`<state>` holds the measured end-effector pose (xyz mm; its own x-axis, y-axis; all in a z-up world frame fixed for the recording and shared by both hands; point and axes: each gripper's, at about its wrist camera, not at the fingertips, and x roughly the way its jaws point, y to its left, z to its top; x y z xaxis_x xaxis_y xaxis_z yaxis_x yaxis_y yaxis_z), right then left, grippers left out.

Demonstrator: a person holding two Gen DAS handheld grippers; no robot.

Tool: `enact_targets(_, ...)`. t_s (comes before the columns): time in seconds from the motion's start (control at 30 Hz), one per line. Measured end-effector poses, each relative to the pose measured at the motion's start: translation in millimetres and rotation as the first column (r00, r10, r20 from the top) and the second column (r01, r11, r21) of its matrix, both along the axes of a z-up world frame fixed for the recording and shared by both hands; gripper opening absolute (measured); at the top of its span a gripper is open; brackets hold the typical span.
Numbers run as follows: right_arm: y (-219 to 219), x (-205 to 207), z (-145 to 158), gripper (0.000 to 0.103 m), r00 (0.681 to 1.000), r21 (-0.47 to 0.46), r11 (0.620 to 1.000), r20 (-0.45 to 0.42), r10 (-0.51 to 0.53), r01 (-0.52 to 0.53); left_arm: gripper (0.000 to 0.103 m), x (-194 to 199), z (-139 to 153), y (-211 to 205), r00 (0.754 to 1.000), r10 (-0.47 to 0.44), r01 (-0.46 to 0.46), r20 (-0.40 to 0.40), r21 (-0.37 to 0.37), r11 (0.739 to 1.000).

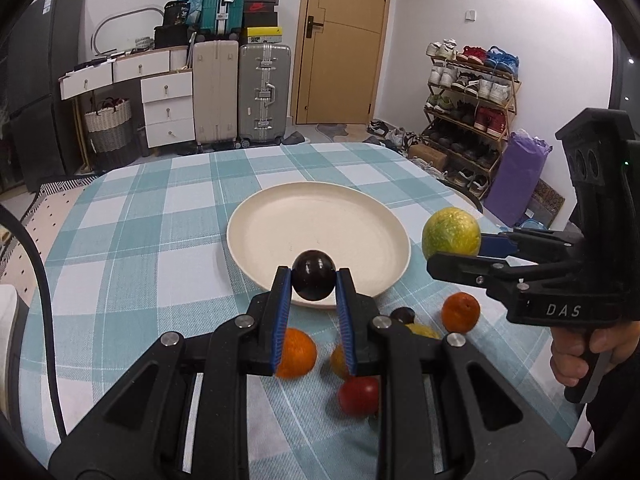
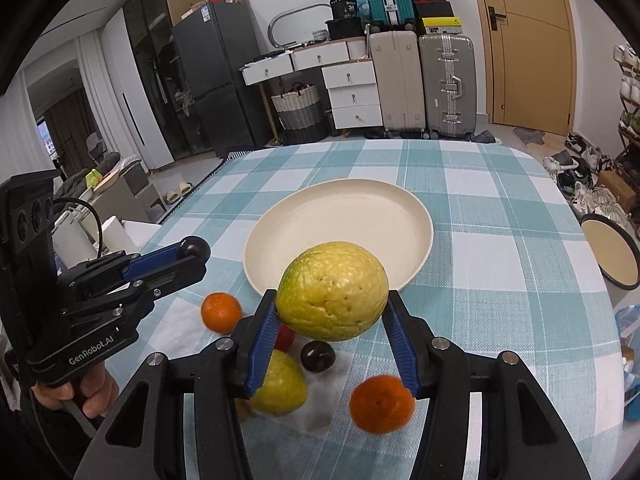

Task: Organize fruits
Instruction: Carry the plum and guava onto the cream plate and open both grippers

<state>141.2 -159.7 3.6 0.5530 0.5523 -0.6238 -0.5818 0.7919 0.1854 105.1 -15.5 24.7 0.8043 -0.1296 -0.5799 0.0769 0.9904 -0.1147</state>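
Both claws are loaded and neither fruit has landed yet. The left claw (image 1: pixel 313 280) is clamped narrow on a dark plum (image 1: pixel 313 274), held over the near rim of the cream plate (image 1: pixel 280 216); the right claw (image 2: pixel 331 316) grips a large yellow-green guava (image 2: pixel 333 291), held above the table near the plate's near edge, at about 3 o'clock of the plum in the left wrist view. The plate itself is bare, so by my reading nothing is sorted so far and 2 fruits are about to go in. Left on the checked table (image 1: pixel 132 232), at about 6 o'clock of the plate, are at least 6 more pieces: an orange (image 1: pixel 298 353) under the left claw, a second orange (image 1: pixel 461 312) at about 5 o'clock, a red tomato-like fruit (image 1: pixel 358 395), a second dark plum (image 2: pixel 317 355), another yellow-green guava (image 2: pixel 285 386), and a small orange piece (image 1: pixel 339 361) partly hidden by a finger. Most of the job remains.
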Motion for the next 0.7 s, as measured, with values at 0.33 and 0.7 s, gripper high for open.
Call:
enact_targets(0.33,22.4,32.0,-17.6,0.053,0.999,-0.041,0.999,-0.053,0.013,-0.015,0.02,49.1,-18.9,-0.9,0.999,-0.002,0.002,-0.049,-0.005,1.0)
enact_targets(0.7,33.1,60.5,-31.8,0.053,0.996,-0.068,0.997,-0.087,0.018,-0.024,0.02,82.9,-43.3,-4.8,0.995,-0.004,0.005,-0.104,0.004,1.0)
